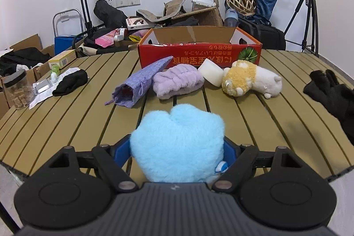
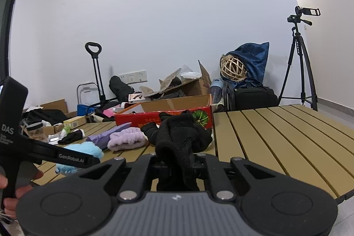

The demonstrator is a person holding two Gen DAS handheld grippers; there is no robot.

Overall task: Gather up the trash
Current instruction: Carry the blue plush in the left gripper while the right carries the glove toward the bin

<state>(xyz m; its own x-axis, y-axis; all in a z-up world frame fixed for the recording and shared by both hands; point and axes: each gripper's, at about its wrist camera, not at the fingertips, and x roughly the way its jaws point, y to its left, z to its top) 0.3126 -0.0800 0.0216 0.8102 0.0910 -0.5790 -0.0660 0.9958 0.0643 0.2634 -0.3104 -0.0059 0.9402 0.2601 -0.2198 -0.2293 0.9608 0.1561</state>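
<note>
At nine o'clock on the slatted surface [image 1: 66, 107]: a black sock [image 1: 70, 82] and a jar [image 1: 18, 90]. At eleven: a purple pouch [image 1: 139, 83], a lilac headband [image 1: 177, 81]. At twelve: a red box [image 1: 199, 52]. At six: left tongs [image 1: 177, 147] clamped on a blue plush paw [image 1: 177, 143]. At one: a plush toy [image 1: 250, 79]. At three: right tongs [image 2: 177, 160] pinching a black glove [image 2: 179, 136].

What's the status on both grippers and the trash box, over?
Left gripper shut on blue plush. Right gripper shut on black glove. Red box open across table, plush dog and purple items before it.
</note>
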